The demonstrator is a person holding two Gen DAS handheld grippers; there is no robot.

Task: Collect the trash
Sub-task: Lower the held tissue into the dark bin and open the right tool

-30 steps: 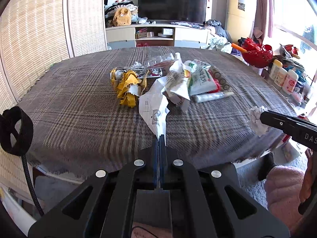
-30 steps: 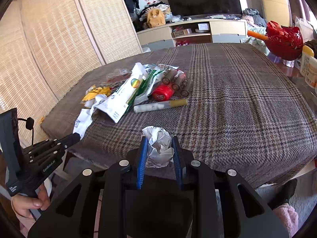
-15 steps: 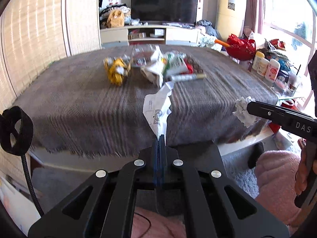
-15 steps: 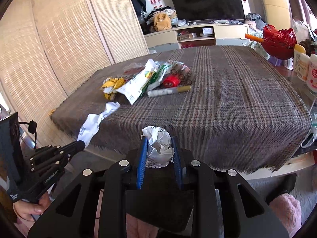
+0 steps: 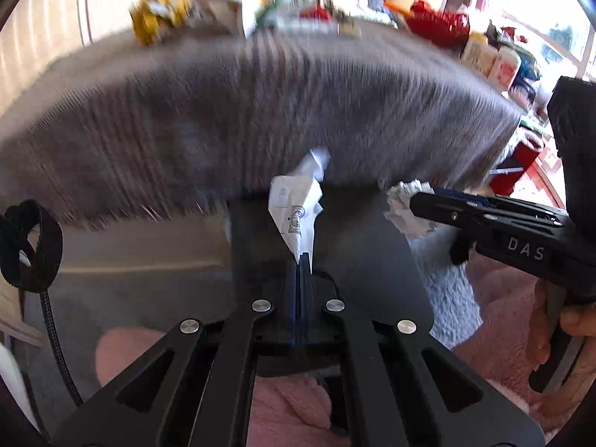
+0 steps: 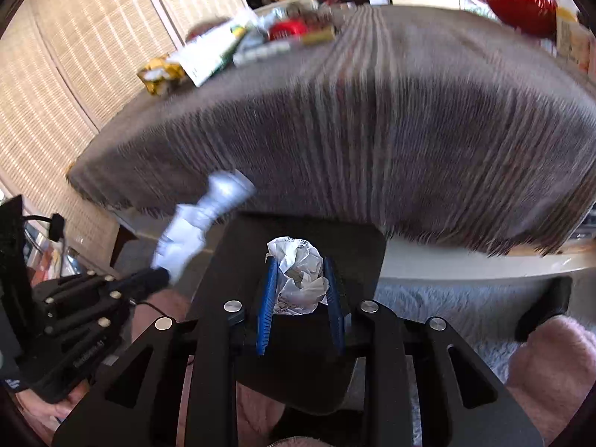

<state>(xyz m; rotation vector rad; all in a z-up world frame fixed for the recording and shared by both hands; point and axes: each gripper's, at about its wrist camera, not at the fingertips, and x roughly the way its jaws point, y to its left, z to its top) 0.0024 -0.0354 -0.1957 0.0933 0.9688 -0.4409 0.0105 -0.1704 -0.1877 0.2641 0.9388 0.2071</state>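
Pinching a paper strip, left claw; only right view shows blue pads squeezing crumpled paper.

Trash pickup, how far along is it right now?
Nothing visibly binned yet. In hand: the left gripper is shut on a paper scrap, and the right gripper holds a crumpled wad, both off the table. Left: the wrapper pile on its far side.

A grey plaid cloth covers the worktop, its fringed edge hanging over the near side. Woven blinds line the wall behind. A red bowl and pale bottles stand beyond the far corner.
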